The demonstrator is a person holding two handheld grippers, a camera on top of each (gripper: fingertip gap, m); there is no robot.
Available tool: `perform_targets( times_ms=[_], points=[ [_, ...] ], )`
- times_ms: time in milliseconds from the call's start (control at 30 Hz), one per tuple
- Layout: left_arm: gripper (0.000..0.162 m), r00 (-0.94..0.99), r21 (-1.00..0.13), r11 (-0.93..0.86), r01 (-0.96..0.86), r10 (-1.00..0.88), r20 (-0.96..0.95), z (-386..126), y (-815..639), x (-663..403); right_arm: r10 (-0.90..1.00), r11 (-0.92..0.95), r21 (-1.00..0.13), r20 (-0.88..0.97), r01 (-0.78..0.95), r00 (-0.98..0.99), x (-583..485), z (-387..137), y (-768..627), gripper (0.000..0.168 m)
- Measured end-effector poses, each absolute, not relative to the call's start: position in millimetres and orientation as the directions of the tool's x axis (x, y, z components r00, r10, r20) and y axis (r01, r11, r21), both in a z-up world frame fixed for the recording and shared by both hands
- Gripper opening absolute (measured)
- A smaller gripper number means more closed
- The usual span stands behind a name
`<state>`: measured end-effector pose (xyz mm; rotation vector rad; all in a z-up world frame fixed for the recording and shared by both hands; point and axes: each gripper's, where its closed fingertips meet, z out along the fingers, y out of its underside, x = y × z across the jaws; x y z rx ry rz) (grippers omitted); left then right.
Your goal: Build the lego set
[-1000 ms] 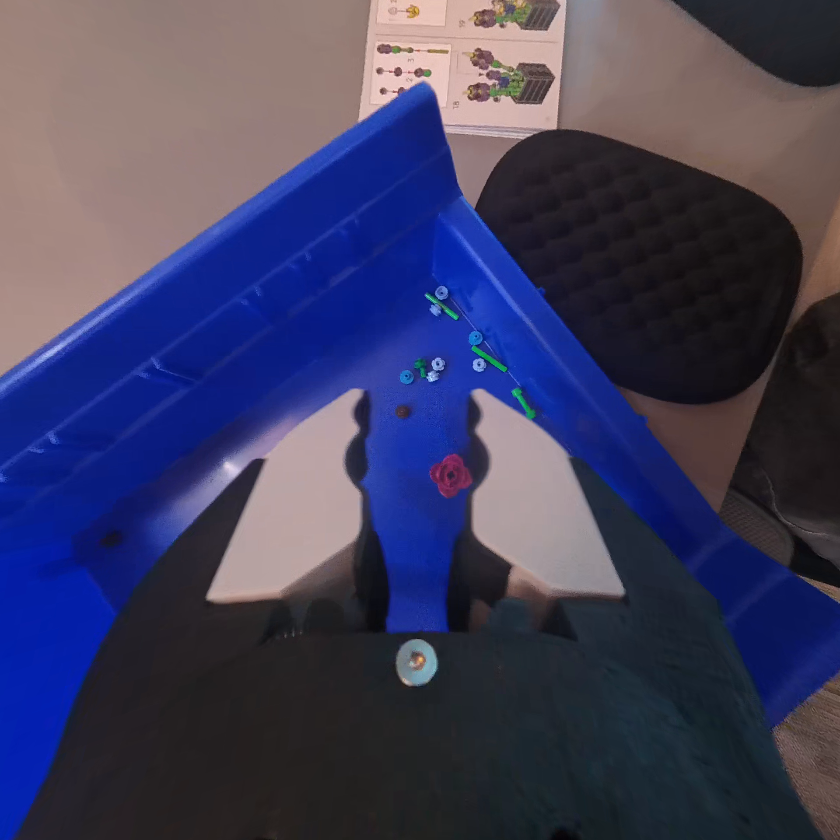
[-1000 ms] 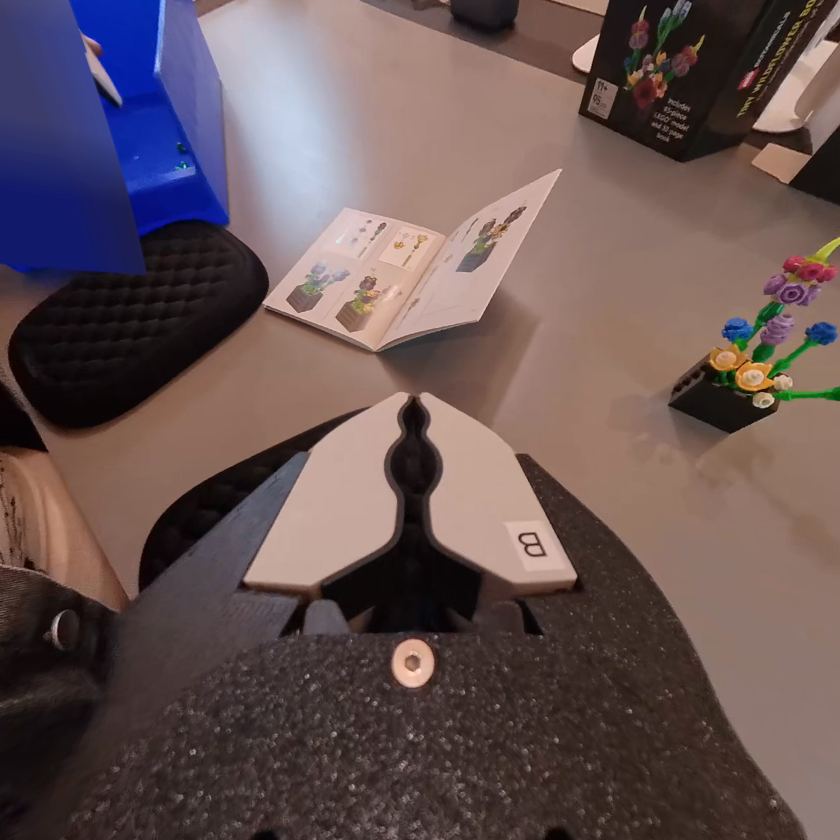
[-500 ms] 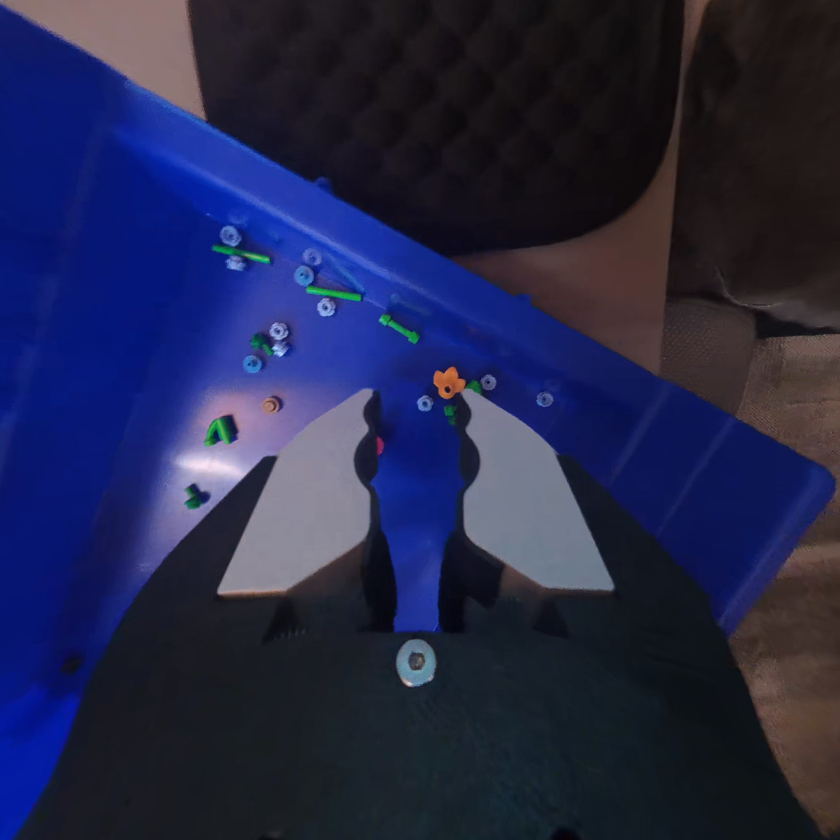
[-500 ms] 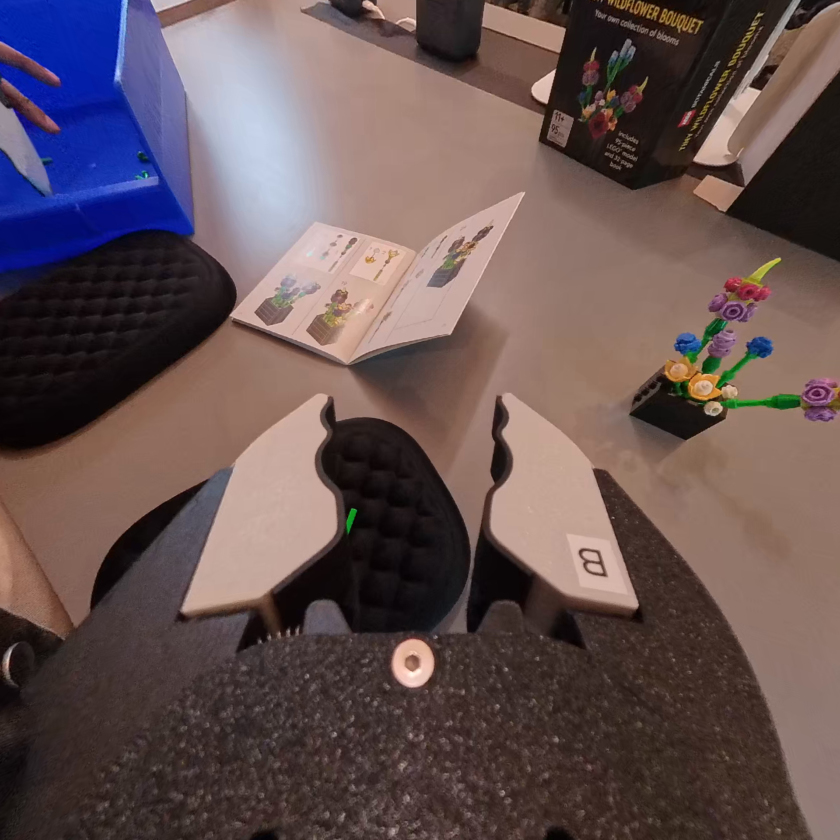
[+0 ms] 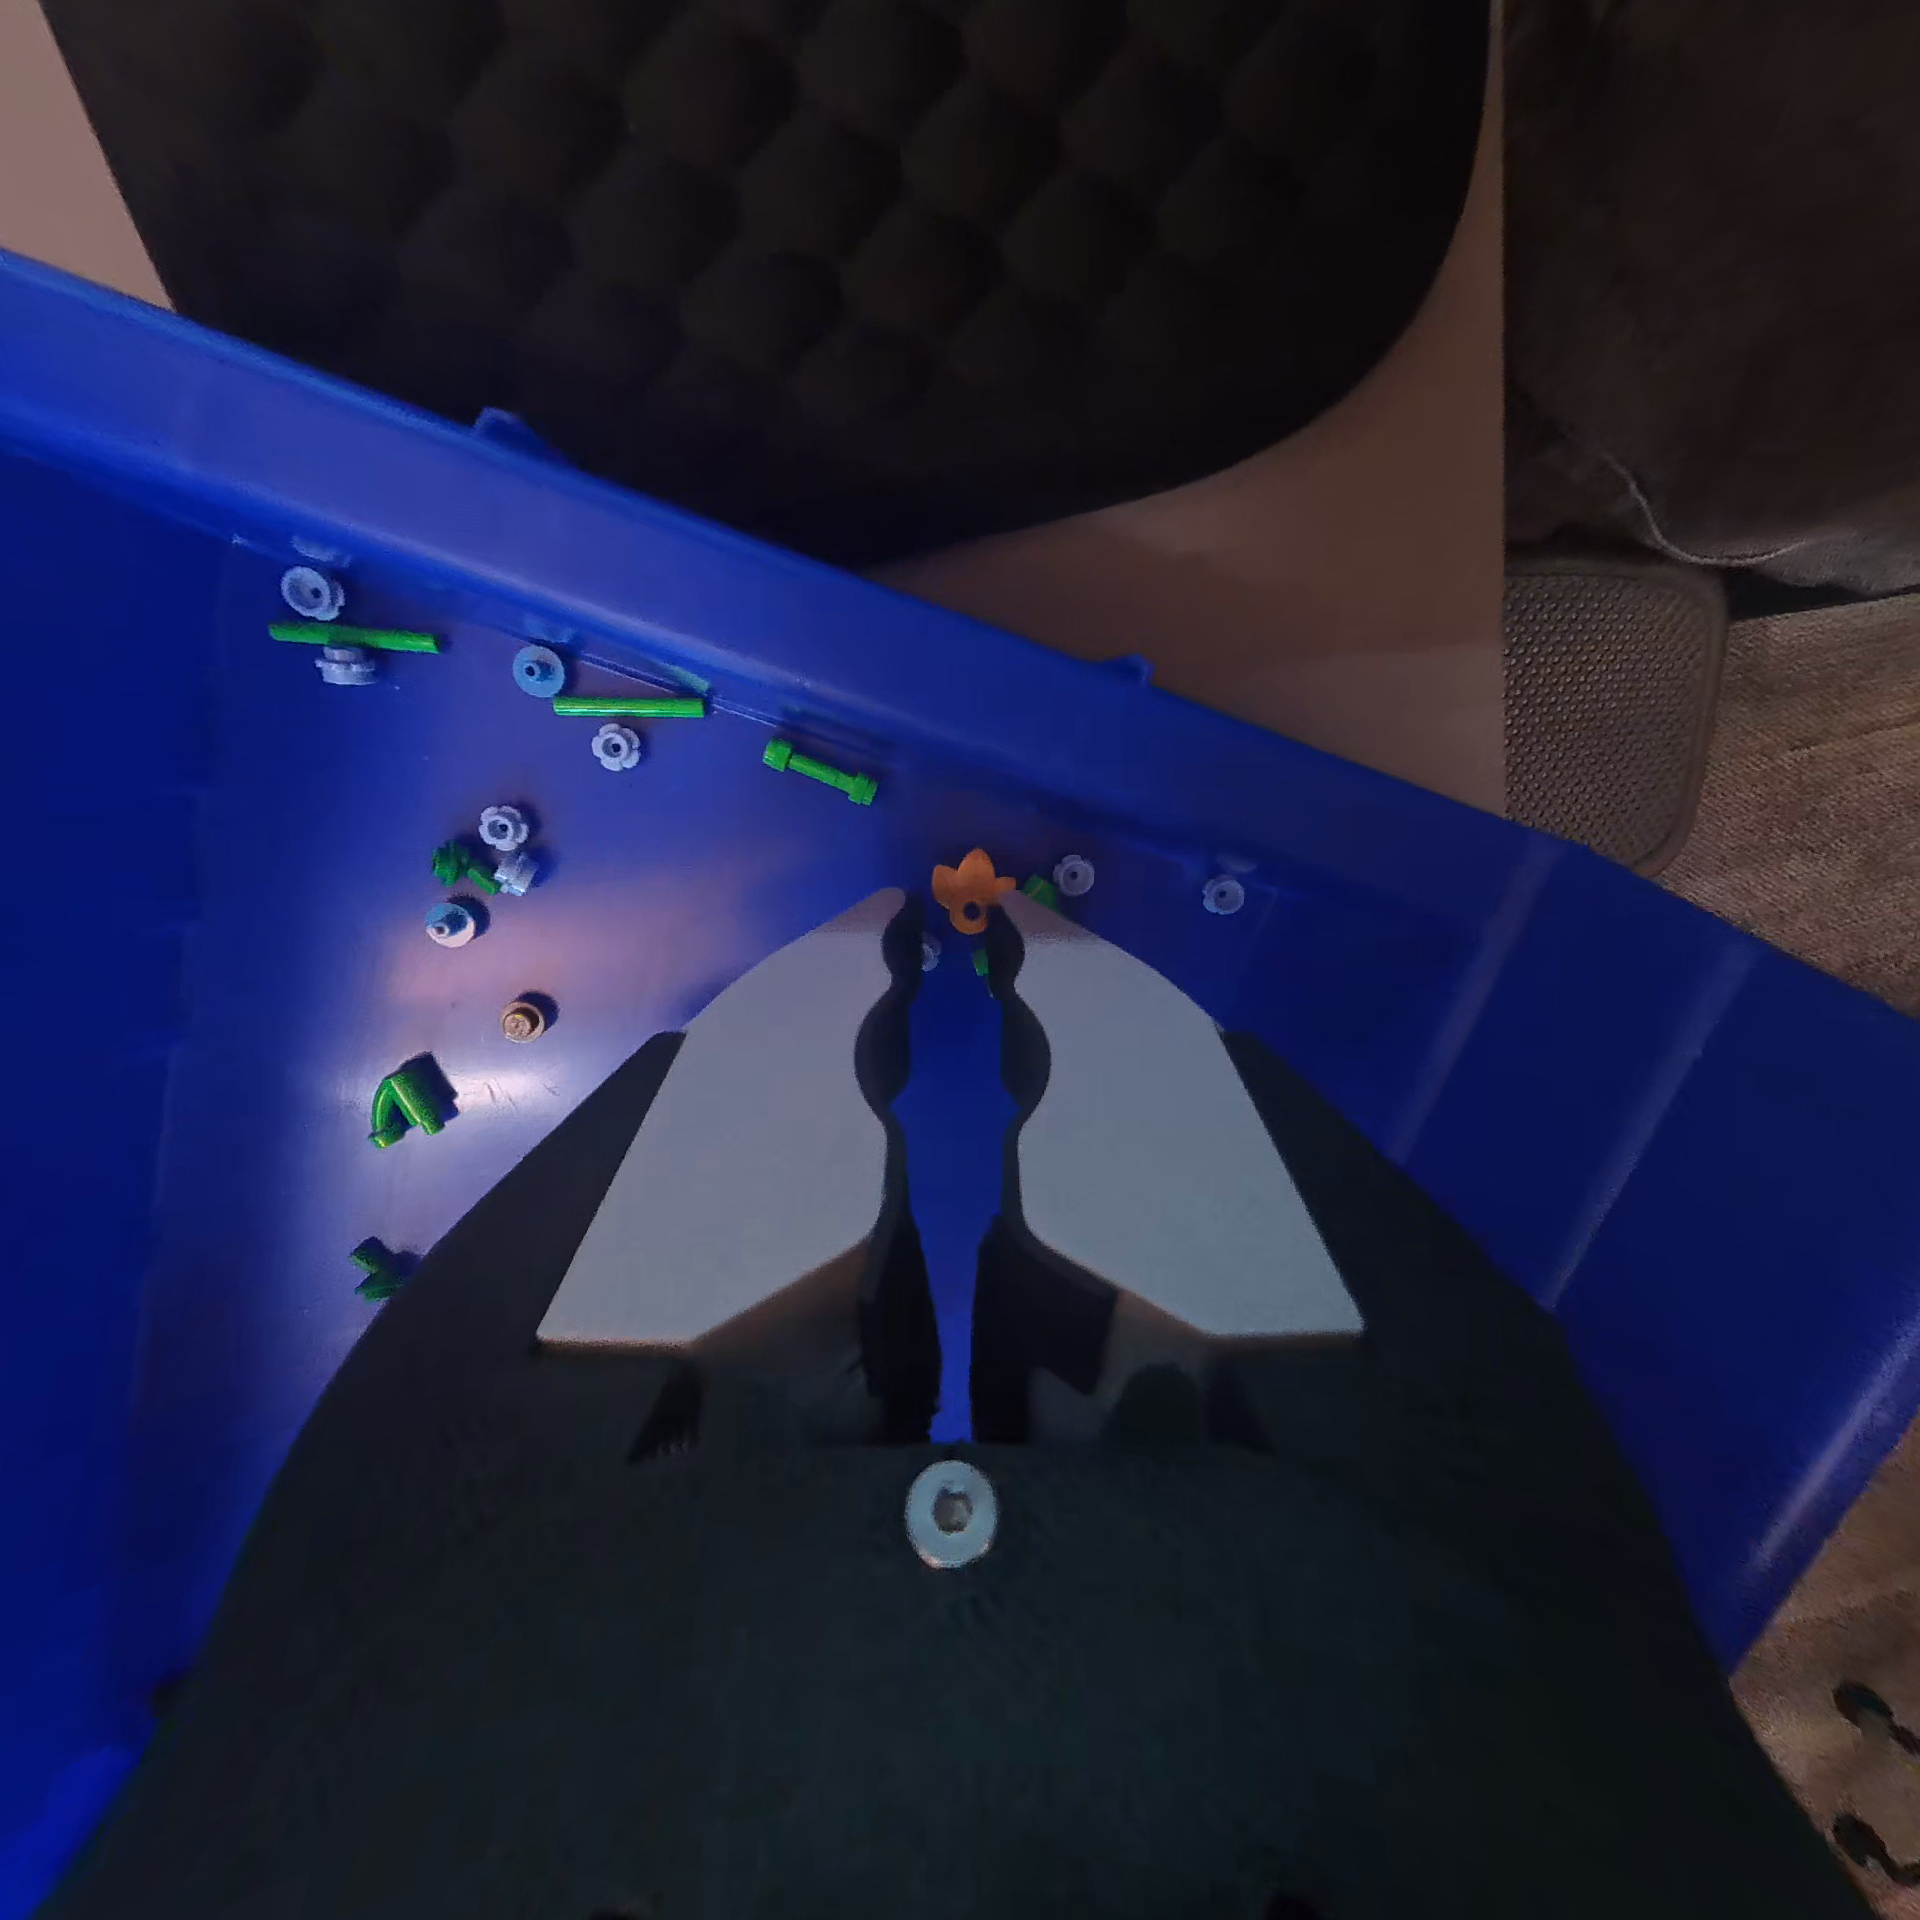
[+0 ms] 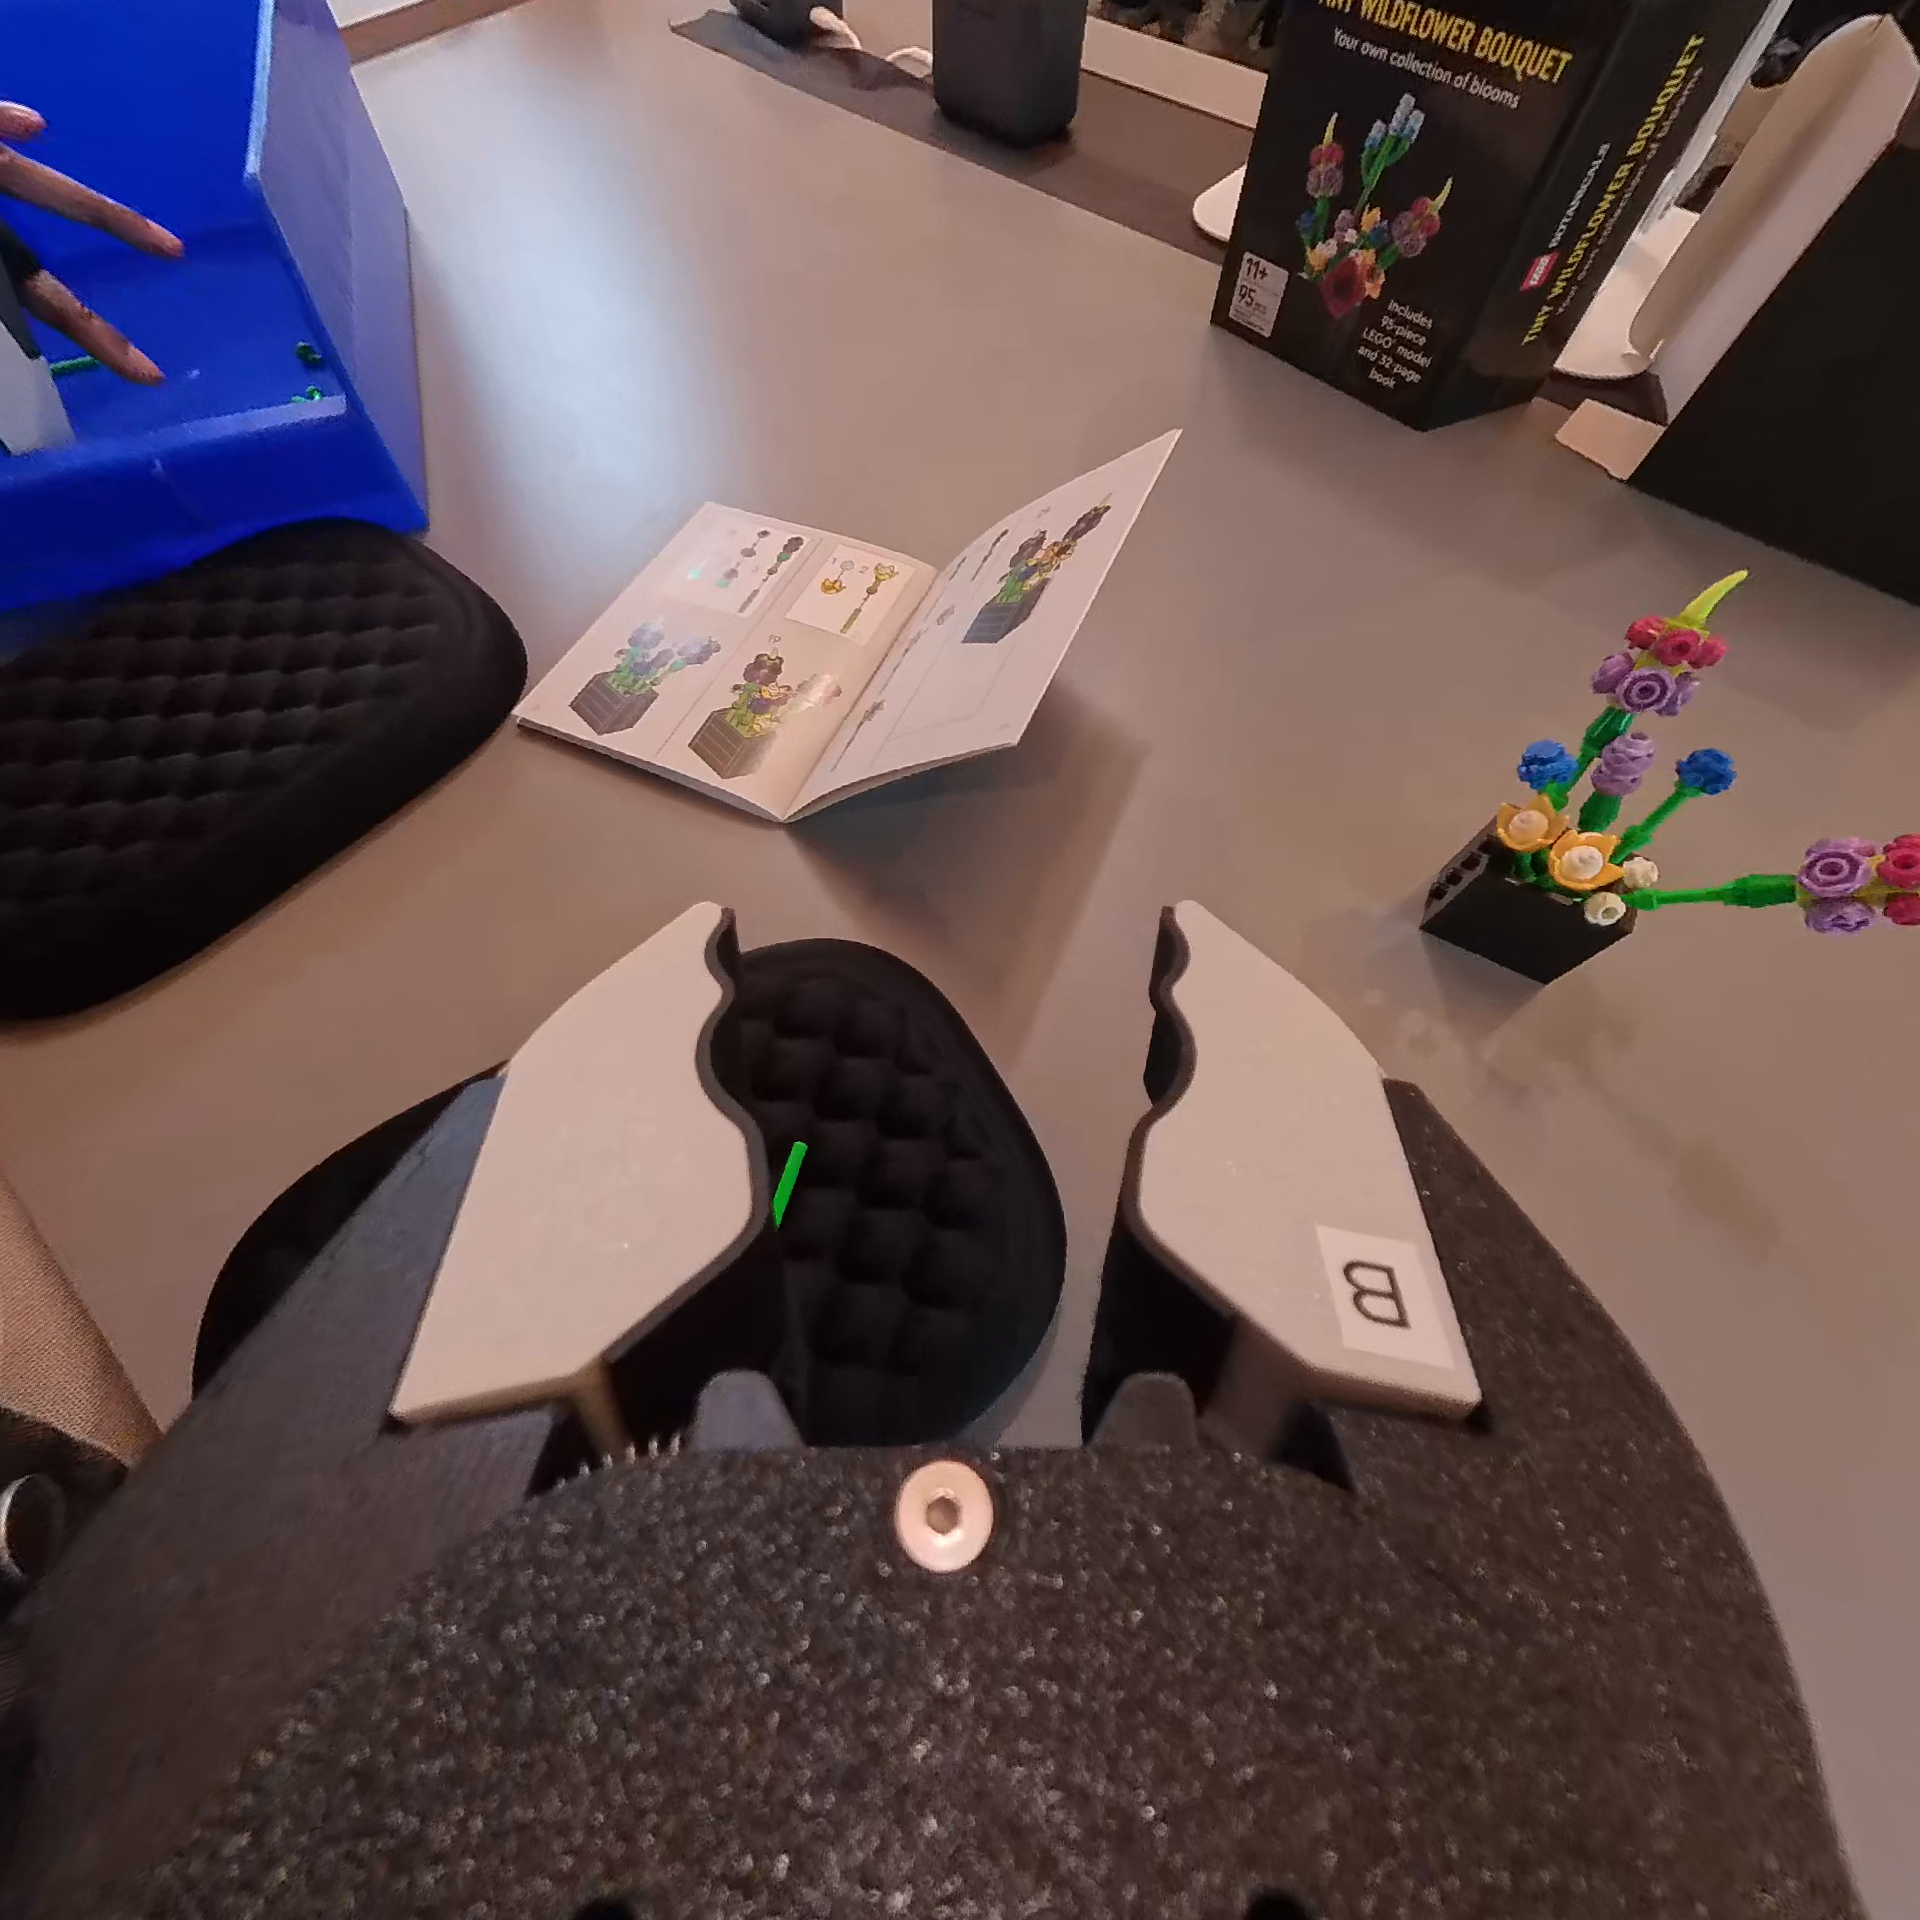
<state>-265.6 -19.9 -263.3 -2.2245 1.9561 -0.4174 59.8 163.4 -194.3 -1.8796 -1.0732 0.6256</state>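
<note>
In the left wrist view, my left gripper [image 5: 951, 914] is inside the blue bin [image 5: 1455, 1039], jaws narrowly open. An orange flower piece [image 5: 971, 888] lies right at its tips, close to the bin's wall. Loose green stems [image 5: 629, 708], pale blue studs [image 5: 312, 592] and a tan stud [image 5: 523, 1020] lie on the bin floor to the left. In the right wrist view, my right gripper [image 6: 943, 920] is wide open and empty above a black pad [image 6: 904, 1195], on which a green stem [image 6: 790, 1179] lies. The partly built flower model [image 6: 1590, 852] stands at the right.
An open instruction booklet [image 6: 831, 644] lies mid-table, with the black set box [image 6: 1434, 208] behind it. The blue bin [image 6: 312, 312] rests on a second black pad [image 6: 208, 727] at the left; a person's fingers [image 6: 94, 218] show inside it. That pad [image 5: 831, 260] lies beyond the bin wall. There is about 40 cm between the tips of the two grippers. To the green stem [image 6: 790, 1179]: right tips about 7 cm, left tips about 35 cm.
My left gripper has moved across the bin to the orange flower and its jaws have narrowed. My right gripper went from shut to wide open, and the green stem now lies on the pad.
</note>
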Motion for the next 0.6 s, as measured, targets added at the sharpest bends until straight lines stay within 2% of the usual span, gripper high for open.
perform_targets(
  times_ms=[100, 333, 500, 600],
  points=[
    [0.011, 0.107, -0.268, -0.132, -0.954, -0.988, 0.107, -266.5, -19.5, -267.9, 0.859, -0.265, -0.863, -0.009, 0.43, 0.512, 62.8, -194.9, 163.9, 0.077],
    [0.006, 0.121, -0.298, -0.157, -0.942, -0.983, 0.138, -265.3, -20.7, -264.5, 0.854, -0.268, -0.868, -0.013, 0.418, 0.52, 66.4, -194.9, 163.6, 0.078],
    [0.003, 0.202, -0.382, -0.219, -0.898, -0.976, 0.084, -247.1, -8.4, -260.2, 0.873, -0.255, -0.874, -0.025, 0.413, 0.487, 56.5, -192.9, 158.6, 0.077],
    [0.002, 0.33, -0.472, -0.301, -0.829, -0.944, 0.021, -232.3, 10.0, -256.1, 0.899, -0.228, -0.888, -0.034, 0.401, 0.436, 39.9, -188.3, 151.1, 0.072]
  ],
)
